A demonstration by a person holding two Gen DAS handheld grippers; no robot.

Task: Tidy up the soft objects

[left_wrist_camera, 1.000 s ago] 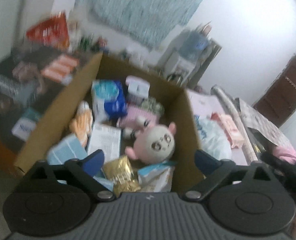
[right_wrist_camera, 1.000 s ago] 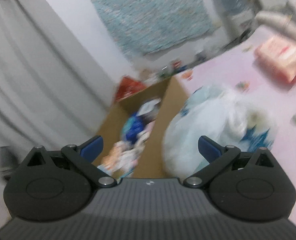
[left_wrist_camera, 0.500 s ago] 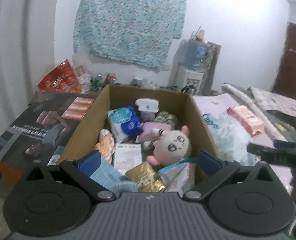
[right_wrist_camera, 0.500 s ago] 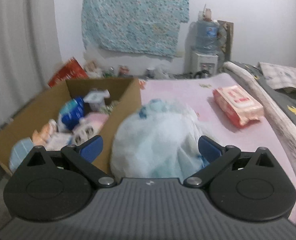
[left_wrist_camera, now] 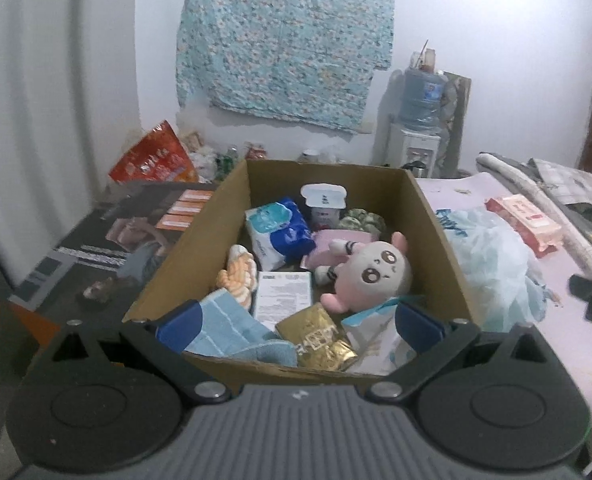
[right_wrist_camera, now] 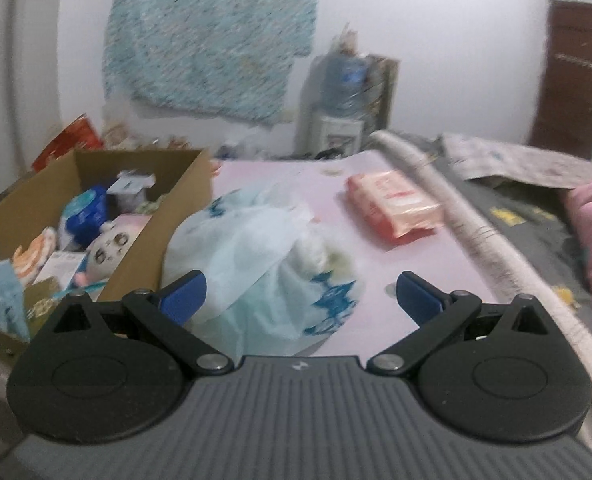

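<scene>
Left tongs (left_wrist_camera: pixel 298 322) spread wide and empty, now steadied and squared above the near rim of the cardboard box (left_wrist_camera: pixel 436 216), no longer tilted as a second ago. Right tongs (right_wrist_camera: pixel 300 296) likewise spread and holding nothing, swung round from a skewed, blurred look at the curtain to a level line straight over the white plastic bag (right_wrist_camera: pixel 264 256). Just inside the box: blue towel (left_wrist_camera: pixel 232 328), gold packet (left_wrist_camera: pixel 316 338), pink plush doll (left_wrist_camera: pixel 372 272), orange knitted piece (left_wrist_camera: pixel 238 272), tissue pack (left_wrist_camera: pixel 278 230). Outside it, still on the pink bed sheet (right_wrist_camera: pixel 336 184): the bag, touching the box's right wall, and farther off a pink wipes pack (right_wrist_camera: pixel 392 204), well apart from both. Nothing picked up yet; only the aim altered. Probably a settling before a grab, with the bag squarely between the right fingers and likeliest to go first, though soft and prone to slip or spill
</scene>
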